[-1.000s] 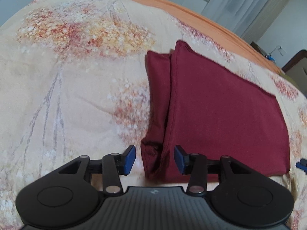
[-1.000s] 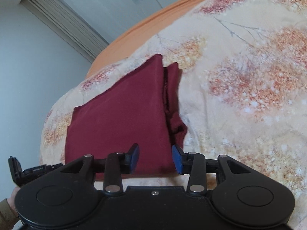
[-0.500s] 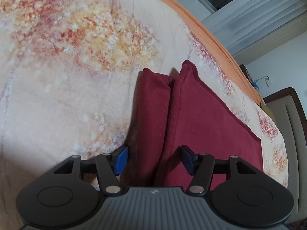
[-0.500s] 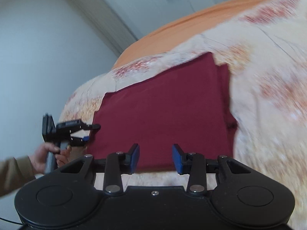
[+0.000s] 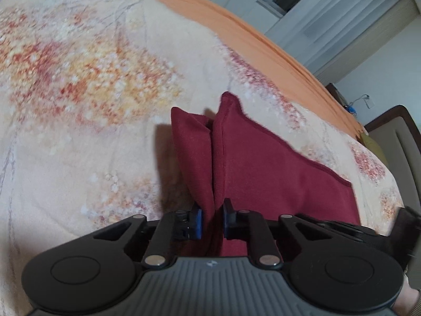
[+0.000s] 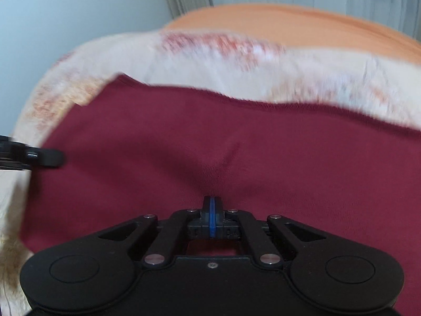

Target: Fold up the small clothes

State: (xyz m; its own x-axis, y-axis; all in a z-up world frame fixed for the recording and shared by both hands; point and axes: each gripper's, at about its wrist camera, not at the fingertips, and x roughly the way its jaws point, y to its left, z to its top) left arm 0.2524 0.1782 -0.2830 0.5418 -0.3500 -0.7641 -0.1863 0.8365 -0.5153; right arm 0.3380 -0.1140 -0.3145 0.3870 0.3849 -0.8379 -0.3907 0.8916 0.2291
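In the left wrist view we see our left tool [image 5: 212, 220] low over the bed [image 5: 79, 158]; its blue pads stand a little apart with the near edge of the garment [image 5: 263, 179] between them; the cloth fills the gap and looks pinched, both pads touching it. The garment is dark red and folded; a narrow flap lies along its left side, a broader panel spreads to the right over the floral blanket [image 5: 92, 79]; beyond it runs an orange sheet [image 5: 236, 34]; a headboard [image 5: 394, 142] shows at the right, curtains [image 5: 329, 13] at the top. At the right edge a dark part of the right tool [image 5: 368, 233] lies beside the cloth.

In the right wrist view our right tool [image 6: 212, 218] has its pads pressed together, only a thin blue line between them, with the garment [image 6: 184, 144] puckered just ahead of the tips, so we take it as clamped on the near edge; the cloth spreads wide across the blanket [image 6: 210, 60]. The left tool [image 6: 39, 156] reaches the garment's left edge; the view is blurred.
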